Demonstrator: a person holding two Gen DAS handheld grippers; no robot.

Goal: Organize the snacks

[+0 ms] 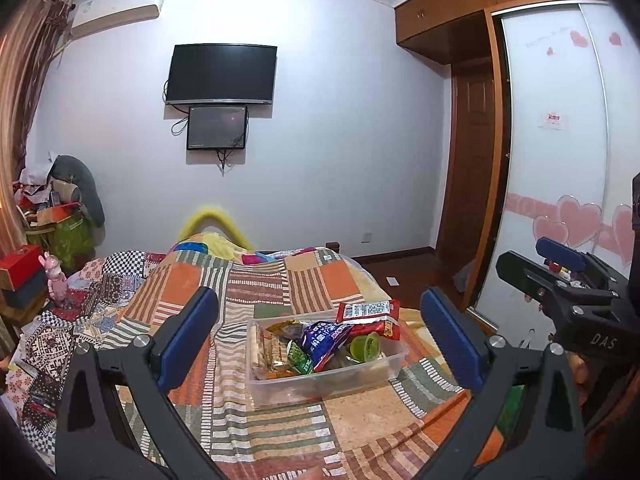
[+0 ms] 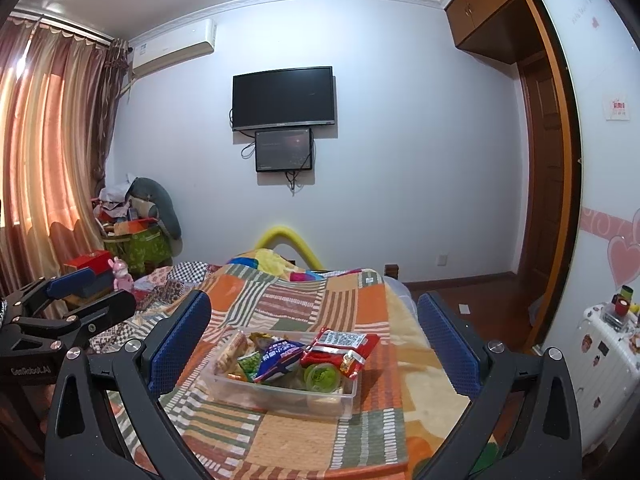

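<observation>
We face a pale wall (image 2: 400,160) carrying a dark television (image 2: 283,97) with a smaller screen (image 2: 284,150) just beneath it. An air conditioner (image 2: 172,50) hangs near the ceiling beside brownish curtains (image 2: 48,152), through which daylight glows. A bed under a patchwork blanket (image 2: 304,304) fills the foreground. To the right we see a wooden wardrobe (image 1: 472,20) with heart-decorated sliding doors (image 1: 560,168).

Both wrist cameras look along the bed (image 1: 260,280) toward the far wall and its television (image 1: 221,74), each from near the clear snack box (image 1: 320,380), framed by its own blue-padded fingers. The left view sits left of the box and catches the right tool (image 1: 560,276) at its right edge. The right view sits right of the box (image 2: 280,392), catches the left tool (image 2: 80,292), and shares bed, box and television.
</observation>
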